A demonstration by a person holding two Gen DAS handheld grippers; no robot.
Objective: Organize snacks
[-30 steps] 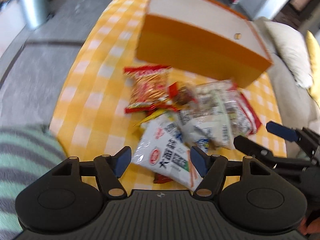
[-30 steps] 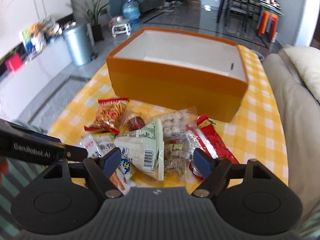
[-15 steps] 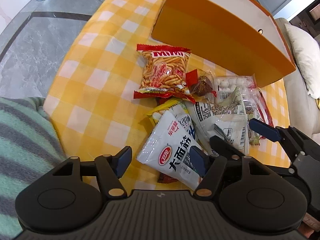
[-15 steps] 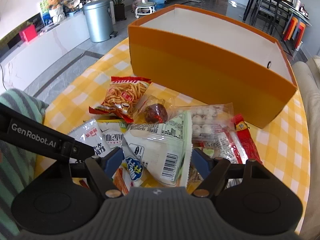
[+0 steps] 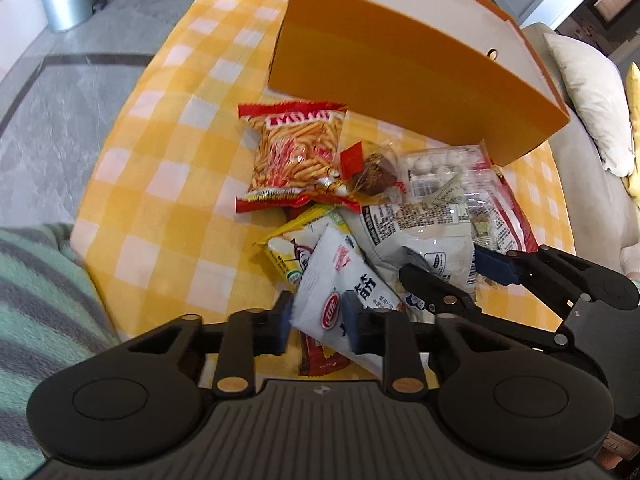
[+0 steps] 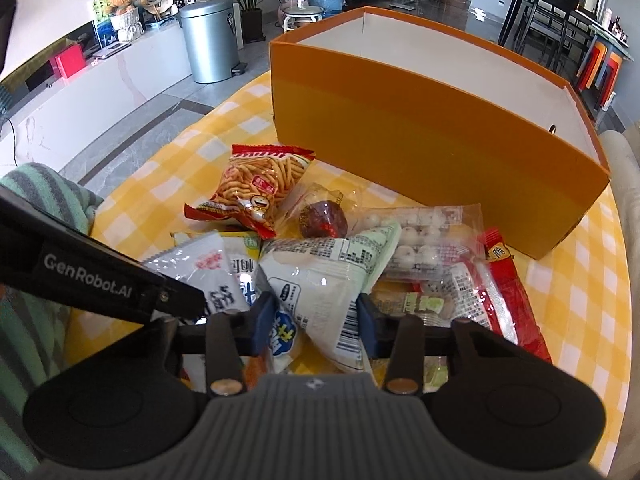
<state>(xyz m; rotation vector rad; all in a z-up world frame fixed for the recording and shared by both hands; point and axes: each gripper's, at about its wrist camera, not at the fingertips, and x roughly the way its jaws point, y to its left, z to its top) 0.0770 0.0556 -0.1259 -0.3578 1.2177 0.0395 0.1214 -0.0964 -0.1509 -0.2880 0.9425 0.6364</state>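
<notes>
A heap of snack packets lies on the yellow checked cloth [image 5: 168, 184] in front of an open orange box [image 5: 400, 80]. My left gripper [image 5: 319, 320] is closing, and its pads press on a white packet with a red logo [image 5: 340, 276] at the heap's near edge. In the right wrist view my right gripper [image 6: 315, 322] is also closing, pads against a white bag with a barcode [image 6: 320, 276]. The same gripper [image 5: 448, 266] shows at the right of the left wrist view, astride that bag.
Loose in the heap are a red bag of fried sticks [image 5: 296, 156], a wrapped dark red date [image 6: 324, 220], a clear pack of white balls [image 6: 416, 236], a long red packet [image 6: 512, 300] and a yellow packet [image 5: 288, 248]. Striped green fabric [image 5: 36, 300] lies at the left, a sofa cushion [image 5: 588, 92] at the right.
Both grippers stood wide open over the heap before; now the left has closed onto the white red-logo packet and the right onto the barcode bag. The right gripper also came lower.
</notes>
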